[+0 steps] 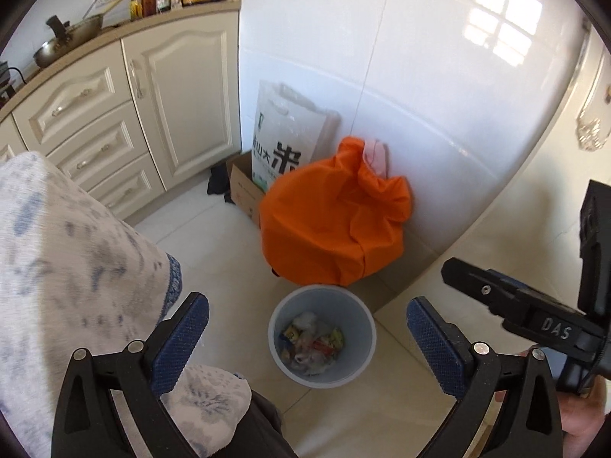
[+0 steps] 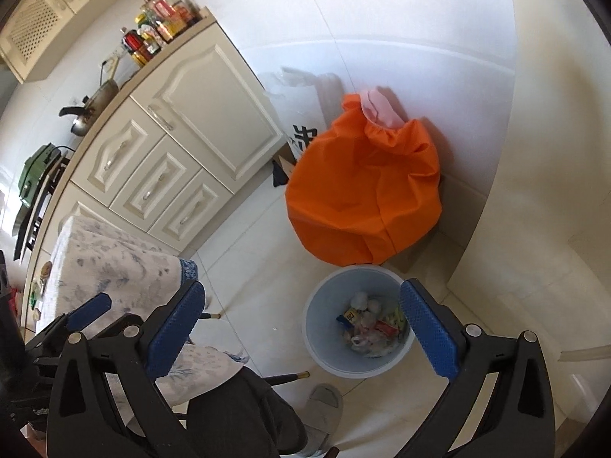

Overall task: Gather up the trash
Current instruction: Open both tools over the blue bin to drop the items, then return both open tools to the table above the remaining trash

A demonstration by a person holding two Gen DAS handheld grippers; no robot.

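On the pale tile floor (image 1: 214, 236), against the white wall, slumps an orange bag (image 1: 332, 221), soft and loosely filled by the look of it; its gathered neck at the top seems the natural place to grip. Just in front of it stands a small blue-grey bin (image 1: 321, 334), upright, its thin plastic wall probably light and a little springy, so the rim is the sensible hold. Inside lies the trash (image 1: 311, 343): crumpled tissue and shiny wrappers, likely weightless, soft and slippery, best pinched at a bunched fold. Above the bin, the left gripper (image 1: 307, 337) and the right gripper (image 2: 301, 330) both have their jaws spread wide with nothing between the blue pads.
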